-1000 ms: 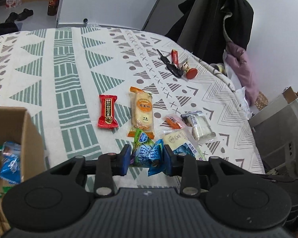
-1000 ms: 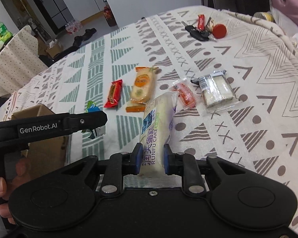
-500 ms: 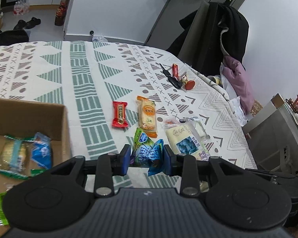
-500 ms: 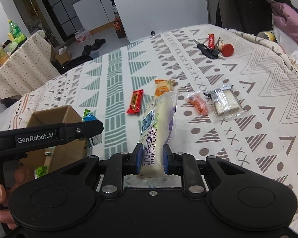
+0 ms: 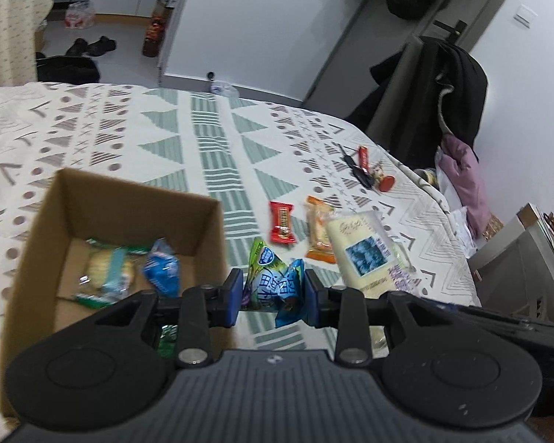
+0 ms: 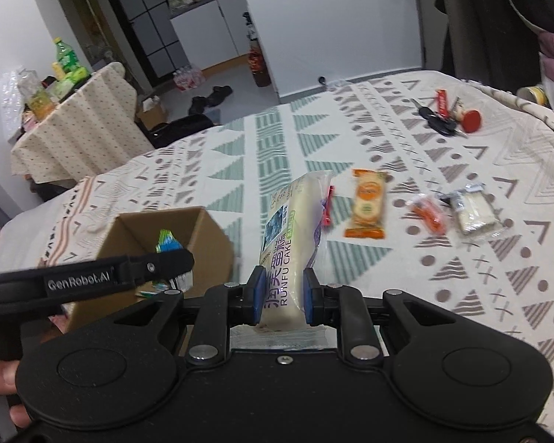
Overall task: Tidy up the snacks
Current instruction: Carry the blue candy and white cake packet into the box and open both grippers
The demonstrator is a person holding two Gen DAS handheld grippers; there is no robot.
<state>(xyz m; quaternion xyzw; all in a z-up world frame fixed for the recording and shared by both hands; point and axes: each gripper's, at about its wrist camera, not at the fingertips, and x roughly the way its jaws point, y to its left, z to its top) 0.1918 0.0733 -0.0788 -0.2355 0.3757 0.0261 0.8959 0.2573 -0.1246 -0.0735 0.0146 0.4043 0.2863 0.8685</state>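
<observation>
- The left claw point(image 5: 271, 293) pinches a green-and-blue candy packet point(image 5: 273, 280) just right of the cardboard box point(image 5: 129, 199).
- The right claw point(image 6: 280, 297) clamps the Runfu cake pack point(image 6: 295, 229), raised over the patterned counter point(image 6: 461, 258).
- Only the left view shows the box's contents; only the right shows a clear-wrapped white snack point(image 6: 474, 214).

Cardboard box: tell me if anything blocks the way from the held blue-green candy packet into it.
Nothing visible blocks it. The left gripper holds the blue-green candy packet just past the right wall of the cardboard box, whose top is open. Snacks already inside lie low on its floor, with bare floor around them.
</observation>
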